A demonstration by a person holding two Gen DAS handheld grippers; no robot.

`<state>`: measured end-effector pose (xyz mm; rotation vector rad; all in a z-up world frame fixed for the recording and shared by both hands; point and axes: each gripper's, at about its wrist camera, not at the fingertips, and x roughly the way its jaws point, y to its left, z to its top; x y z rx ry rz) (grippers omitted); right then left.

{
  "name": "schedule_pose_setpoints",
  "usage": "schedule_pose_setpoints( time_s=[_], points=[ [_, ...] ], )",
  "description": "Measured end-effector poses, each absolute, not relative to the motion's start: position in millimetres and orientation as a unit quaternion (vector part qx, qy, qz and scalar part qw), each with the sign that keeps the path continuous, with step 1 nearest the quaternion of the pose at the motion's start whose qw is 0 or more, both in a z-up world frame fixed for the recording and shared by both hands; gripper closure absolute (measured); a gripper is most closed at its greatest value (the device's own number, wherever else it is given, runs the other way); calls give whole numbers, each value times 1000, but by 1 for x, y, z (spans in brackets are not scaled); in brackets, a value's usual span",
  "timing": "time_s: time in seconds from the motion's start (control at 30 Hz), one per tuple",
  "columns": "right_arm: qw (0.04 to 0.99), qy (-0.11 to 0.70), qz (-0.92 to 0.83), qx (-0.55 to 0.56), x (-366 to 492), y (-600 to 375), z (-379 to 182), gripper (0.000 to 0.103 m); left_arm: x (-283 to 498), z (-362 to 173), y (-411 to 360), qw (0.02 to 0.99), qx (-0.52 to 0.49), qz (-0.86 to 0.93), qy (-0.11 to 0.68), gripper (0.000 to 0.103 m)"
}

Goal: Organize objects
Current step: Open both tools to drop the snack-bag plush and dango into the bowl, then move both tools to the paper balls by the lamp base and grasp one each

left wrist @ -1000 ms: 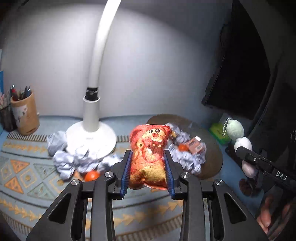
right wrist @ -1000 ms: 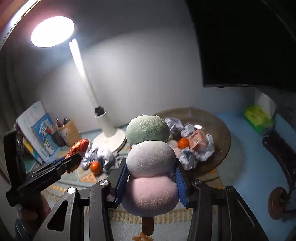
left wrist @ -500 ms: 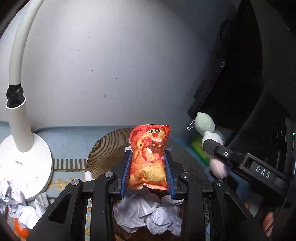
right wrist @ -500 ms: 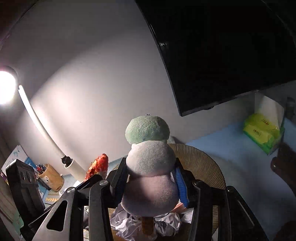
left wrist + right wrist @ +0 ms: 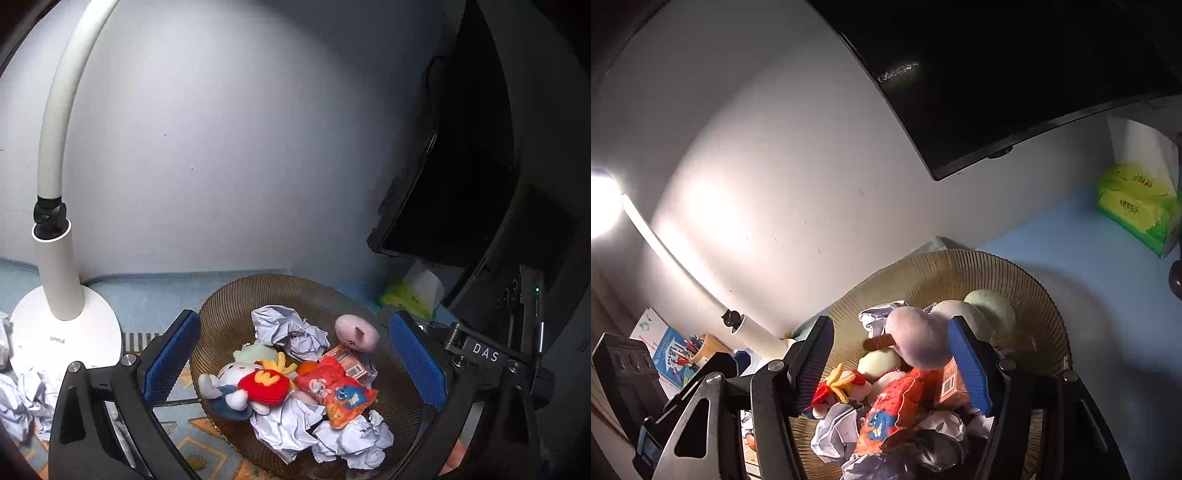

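Note:
My left gripper (image 5: 294, 315) is wide open over the brown ribbed bowl (image 5: 229, 314), its jaws still opening with nothing between them. The red snack bag (image 5: 336, 393) lies in the bowl among crumpled paper balls (image 5: 288, 328), a white plush (image 5: 225, 384) and a red fries plush (image 5: 264, 384). My right gripper (image 5: 890, 321) hangs over the same bowl (image 5: 1034, 295) with its jaws opening. The three-ball plush (image 5: 916, 339) has tipped right; its pink ball sits between the jaws against the right pad (image 5: 967, 365), clear of the left one.
A white desk lamp (image 5: 62, 325) stands left of the bowl, with paper balls (image 5: 18, 402) on the patterned mat beside it. A dark monitor (image 5: 1015, 74) hangs over the back right. A green tissue pack (image 5: 1134, 206) sits far right, a pen cup (image 5: 701, 347) far left.
Both grippers moved over the bowl. The left one opened and the snack bag dropped into the bowl. The right jaws widened and the three-ball plush tipped over to the right.

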<state>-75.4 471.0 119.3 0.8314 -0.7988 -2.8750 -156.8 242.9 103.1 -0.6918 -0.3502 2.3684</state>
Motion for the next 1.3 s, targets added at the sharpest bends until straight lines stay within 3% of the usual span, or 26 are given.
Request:
schedule_pose_setpoints(
  time_s=[0.27, 0.37, 0.4, 0.47, 0.63, 0.8, 0.97, 1.3],
  points=[
    [53, -190, -947, 255, -33, 415, 179, 40, -84, 173, 182, 259, -197, 943, -74, 1],
    [75, -174, -947, 260, -7, 385, 191, 30, -53, 180, 146, 177, -191, 965, -26, 1],
    [83, -178, -943, 267, 1, 375, 190, 22, -43, 177, 133, 158, -194, 968, -16, 1],
    [106, -189, -933, 287, 15, 351, 177, 16, -26, 166, 98, 123, -212, 969, -14, 1],
    [143, -168, -910, 350, 35, 281, 106, 16, -3, 97, 21, 46, -295, 954, -25, 1],
    [73, -108, -926, 354, 39, 247, 44, 16, 1, 27, -20, 20, -354, 934, -44, 1],
    [41, -101, -932, 346, 37, 249, 32, 15, -3, 26, -28, 24, -362, 930, -65, 1],
    [6, -45, -933, 356, 33, 233, 35, 12, -2, 25, -16, 22, -369, 929, -36, 1]
  ],
)
